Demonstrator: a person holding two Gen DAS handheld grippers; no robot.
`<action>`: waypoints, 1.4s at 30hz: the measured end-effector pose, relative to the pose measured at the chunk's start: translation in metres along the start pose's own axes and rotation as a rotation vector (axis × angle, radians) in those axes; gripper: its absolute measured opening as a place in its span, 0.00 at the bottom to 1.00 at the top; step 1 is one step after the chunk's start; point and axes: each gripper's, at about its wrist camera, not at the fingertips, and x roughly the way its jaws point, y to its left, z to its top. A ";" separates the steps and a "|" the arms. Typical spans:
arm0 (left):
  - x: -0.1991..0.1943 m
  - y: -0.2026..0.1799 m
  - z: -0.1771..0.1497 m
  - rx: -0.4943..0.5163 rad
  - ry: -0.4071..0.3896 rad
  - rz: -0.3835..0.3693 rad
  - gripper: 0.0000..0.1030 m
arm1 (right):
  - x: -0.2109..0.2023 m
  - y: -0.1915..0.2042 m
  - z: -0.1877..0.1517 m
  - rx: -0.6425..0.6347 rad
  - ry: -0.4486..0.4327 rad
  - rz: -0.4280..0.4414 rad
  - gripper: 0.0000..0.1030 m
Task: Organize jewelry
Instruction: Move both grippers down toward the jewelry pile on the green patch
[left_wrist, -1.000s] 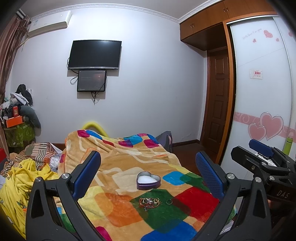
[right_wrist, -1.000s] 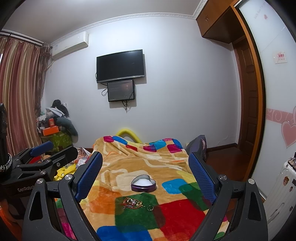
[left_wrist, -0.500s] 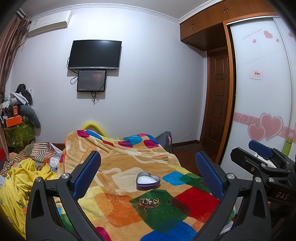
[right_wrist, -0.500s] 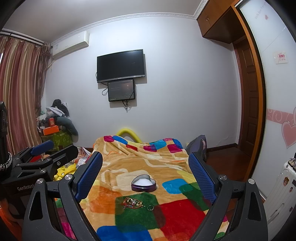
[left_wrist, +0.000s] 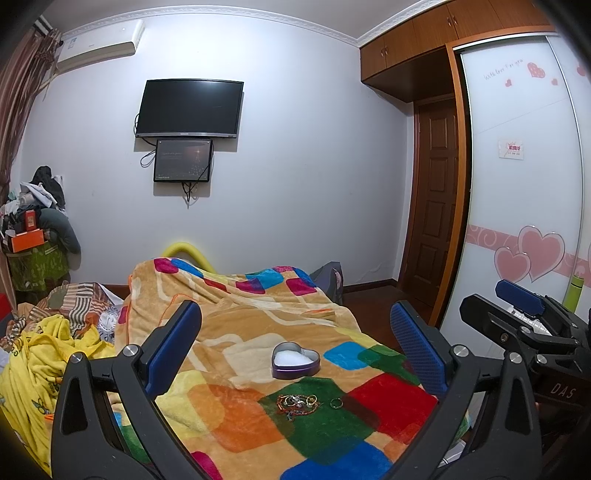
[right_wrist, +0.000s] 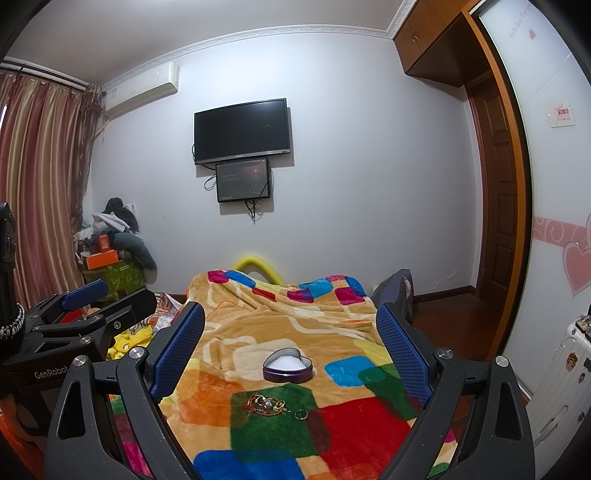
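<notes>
Left hand-held gripper (left_wrist: 295, 345): fingers spread wide apart, holding nothing, raised above the bed and aimed along it. Right hand-held gripper (right_wrist: 290, 341): fingers likewise wide apart and empty, held beside the left one at a similar height.

The bed is covered by a blanket (left_wrist: 229, 373) patterned in coloured squares. On it sits a heart-shaped tin (left_wrist: 295, 360), purple-walled, lid off, with white lining showing inside. Nearer the cameras, on a green square of the blanket, lies a small tangled pile of jewelry (left_wrist: 297, 401); individual pieces cannot be told apart. A single ring (left_wrist: 335, 403) lies just beside the pile, to its right, apart from it. Pile and ring both lie outside the tin, near it but not touching.

A television (left_wrist: 190, 108) hangs on the far wall.
</notes>
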 end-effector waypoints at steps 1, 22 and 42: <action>0.000 0.000 0.000 -0.001 0.001 0.000 1.00 | 0.000 0.000 0.000 0.000 0.000 0.000 0.90; 0.031 0.007 -0.006 -0.009 0.078 -0.006 1.00 | 0.028 -0.007 -0.011 0.011 0.075 0.000 0.90; 0.163 0.055 -0.100 -0.039 0.473 0.061 0.86 | 0.127 -0.051 -0.096 0.073 0.509 0.003 0.90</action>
